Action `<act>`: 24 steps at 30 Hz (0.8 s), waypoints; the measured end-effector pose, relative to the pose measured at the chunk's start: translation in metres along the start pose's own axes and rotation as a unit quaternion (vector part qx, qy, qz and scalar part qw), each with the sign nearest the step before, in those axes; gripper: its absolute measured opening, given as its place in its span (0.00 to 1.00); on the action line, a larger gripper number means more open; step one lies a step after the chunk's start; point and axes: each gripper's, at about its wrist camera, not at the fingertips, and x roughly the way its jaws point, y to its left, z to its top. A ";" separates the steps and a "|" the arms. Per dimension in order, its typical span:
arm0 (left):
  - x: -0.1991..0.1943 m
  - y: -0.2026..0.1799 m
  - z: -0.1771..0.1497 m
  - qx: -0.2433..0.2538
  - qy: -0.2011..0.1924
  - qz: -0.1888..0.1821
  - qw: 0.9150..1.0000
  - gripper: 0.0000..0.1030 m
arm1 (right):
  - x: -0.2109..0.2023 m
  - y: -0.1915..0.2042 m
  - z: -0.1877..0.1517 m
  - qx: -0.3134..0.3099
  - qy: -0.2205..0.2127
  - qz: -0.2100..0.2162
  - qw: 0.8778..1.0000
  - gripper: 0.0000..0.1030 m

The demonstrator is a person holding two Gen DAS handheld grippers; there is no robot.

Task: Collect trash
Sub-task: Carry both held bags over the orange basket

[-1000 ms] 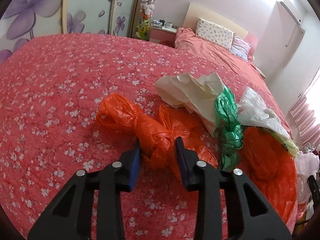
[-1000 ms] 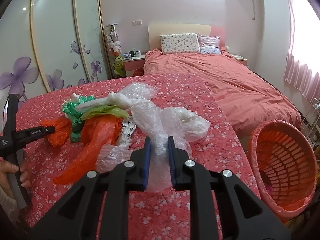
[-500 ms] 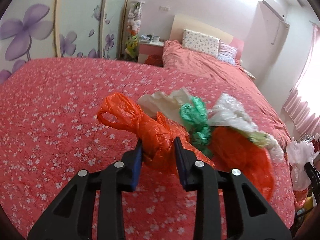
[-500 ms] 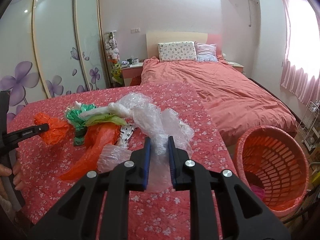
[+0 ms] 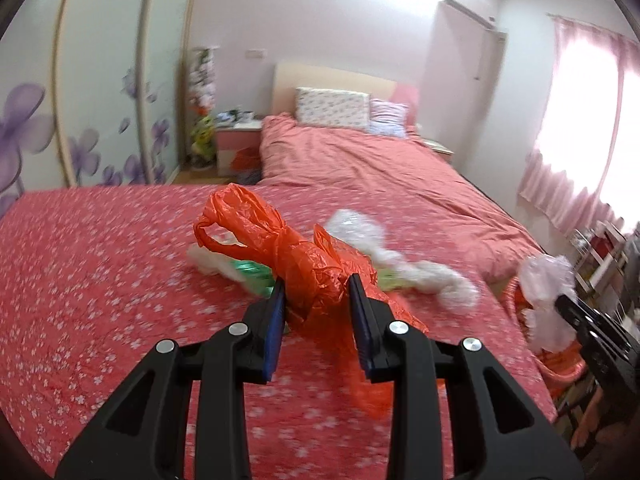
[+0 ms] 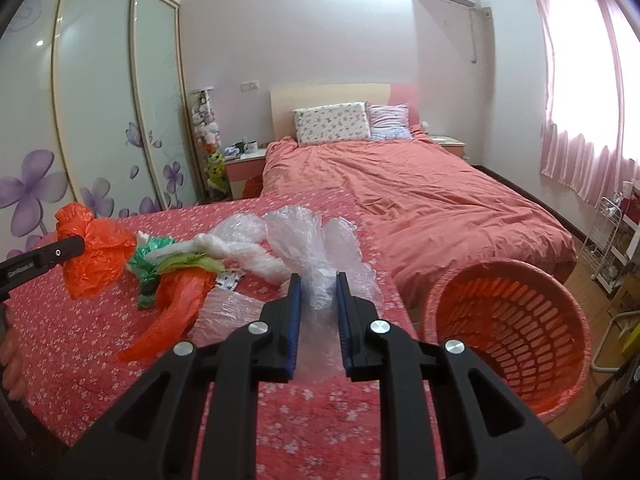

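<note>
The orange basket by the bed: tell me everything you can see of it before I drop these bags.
The orange basket is round, looks like plastic, with slotted lattice walls and a solid rolled rim. It stands on the wooden floor against the corner of the flowered red bedspread, tipped so its mouth faces the right wrist camera. Its inside looks mostly empty as far as visible; the bottom is hidden. Neither gripper touches it. In the left wrist view only a blurred orange sliver shows.

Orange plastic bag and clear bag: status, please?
Left gripper shut on crumpled orange plastic bag. Right gripper shut on clear plastic bag. Orange basket unobstructed.
</note>
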 end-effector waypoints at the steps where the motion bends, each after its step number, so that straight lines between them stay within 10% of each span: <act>1: -0.002 -0.008 0.000 0.009 -0.003 -0.009 1.000 0.30 | -0.002 -0.003 0.000 0.002 -0.002 -0.003 1.000 0.17; 24: 0.034 -0.148 -0.019 0.097 0.024 -0.163 0.982 0.30 | -0.035 -0.121 -0.013 0.079 -0.032 -0.108 0.990 0.17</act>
